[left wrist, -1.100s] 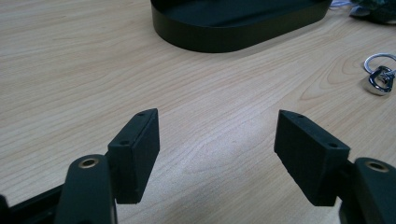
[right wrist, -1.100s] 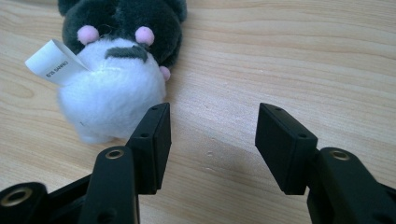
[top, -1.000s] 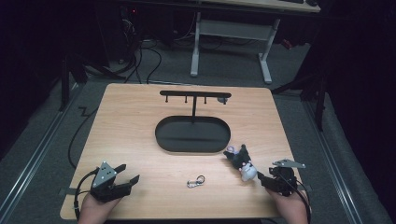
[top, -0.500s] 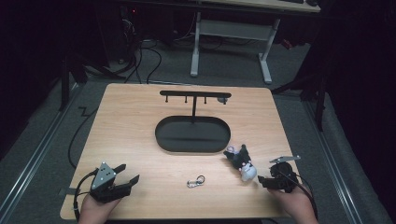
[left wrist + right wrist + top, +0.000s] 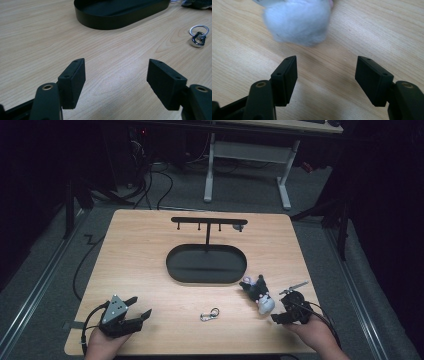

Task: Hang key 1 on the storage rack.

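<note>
Dark floor and cables surround a pale wooden table (image 5: 140,245), seen from above. At about seven o'clock on it, the left claw (image 5: 136,311) rests in a hand with its jaws spread wide and only bare wood between them, as the left gripper view (image 5: 115,80) confirms. Near the middle lies a black oval tray (image 5: 206,265) with a T-shaped hook stand (image 5: 208,222) rising at its twelve o'clock edge. At six o'clock from the tray a small metal key ring (image 5: 210,314) lies on the wood. Toward four o'clock sits a small plush toy (image 5: 259,293), dark with a white fluffy end. Just beside it at five o'clock, the right claw (image 5: 277,309) has just been opening; its jaws stand wide, apart from the toy's white fluff (image 5: 298,21), gripping nothing.
</note>
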{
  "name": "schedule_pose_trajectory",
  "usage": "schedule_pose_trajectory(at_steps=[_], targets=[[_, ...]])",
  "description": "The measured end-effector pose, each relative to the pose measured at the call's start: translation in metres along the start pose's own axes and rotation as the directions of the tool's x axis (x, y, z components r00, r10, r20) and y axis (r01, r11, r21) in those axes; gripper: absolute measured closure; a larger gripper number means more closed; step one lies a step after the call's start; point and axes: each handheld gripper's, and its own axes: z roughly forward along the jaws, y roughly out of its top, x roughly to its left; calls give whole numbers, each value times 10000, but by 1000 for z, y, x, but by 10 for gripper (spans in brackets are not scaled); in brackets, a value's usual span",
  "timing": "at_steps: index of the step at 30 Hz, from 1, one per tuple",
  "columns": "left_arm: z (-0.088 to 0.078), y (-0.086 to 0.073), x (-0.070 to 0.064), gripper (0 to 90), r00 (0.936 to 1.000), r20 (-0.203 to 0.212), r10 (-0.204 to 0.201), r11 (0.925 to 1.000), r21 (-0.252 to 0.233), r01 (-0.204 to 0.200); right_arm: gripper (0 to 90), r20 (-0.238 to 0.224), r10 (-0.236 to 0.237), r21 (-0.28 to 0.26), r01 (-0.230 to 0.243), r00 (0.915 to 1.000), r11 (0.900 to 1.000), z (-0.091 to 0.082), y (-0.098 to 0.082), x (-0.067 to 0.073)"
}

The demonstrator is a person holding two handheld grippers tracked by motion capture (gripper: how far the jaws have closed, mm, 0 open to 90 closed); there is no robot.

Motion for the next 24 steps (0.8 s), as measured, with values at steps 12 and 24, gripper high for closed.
schedule_pose_trajectory(at_steps=[12,24], targets=[[0,0,-1,320,9997,46,222,9997,82,-223,171,-388,-454,1023,492,9982,9935,-8,28,18],[0,0,-4,320,9989,126,441,9990,119,-442,94,-703,-66,971,134,9975,9952,-5,60,20]])
